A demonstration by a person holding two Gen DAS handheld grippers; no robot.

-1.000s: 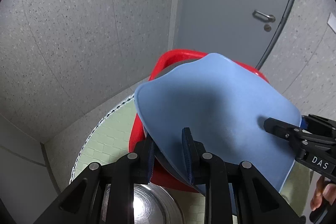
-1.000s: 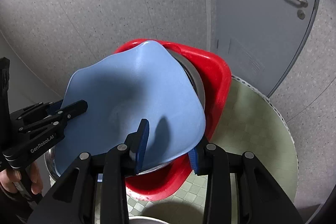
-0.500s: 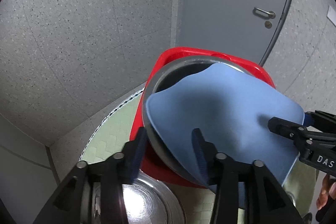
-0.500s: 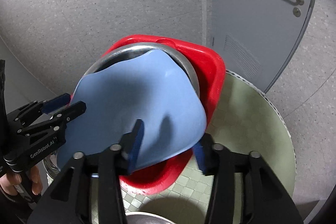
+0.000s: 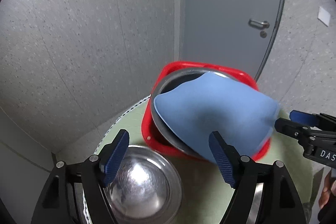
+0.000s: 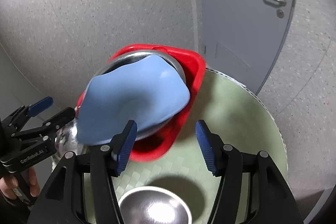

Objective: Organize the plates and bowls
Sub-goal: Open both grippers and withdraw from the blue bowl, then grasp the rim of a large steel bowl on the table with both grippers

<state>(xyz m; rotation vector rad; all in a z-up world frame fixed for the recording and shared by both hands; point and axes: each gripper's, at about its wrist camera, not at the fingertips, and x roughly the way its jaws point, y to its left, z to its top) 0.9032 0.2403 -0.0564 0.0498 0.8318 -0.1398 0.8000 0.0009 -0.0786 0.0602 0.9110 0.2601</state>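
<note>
Both grippers, left gripper [image 5: 168, 152] and right gripper [image 6: 166, 144], are opening, empty; the blue plate [image 6: 134, 98] lies just ahead in a steel bowl [image 5: 168, 85].

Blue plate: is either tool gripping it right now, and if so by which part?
Neither. The blue plate rests tilted in the steel bowl inside the red basin. Left tool and right tool are both opening, pads off its edges.
</note>
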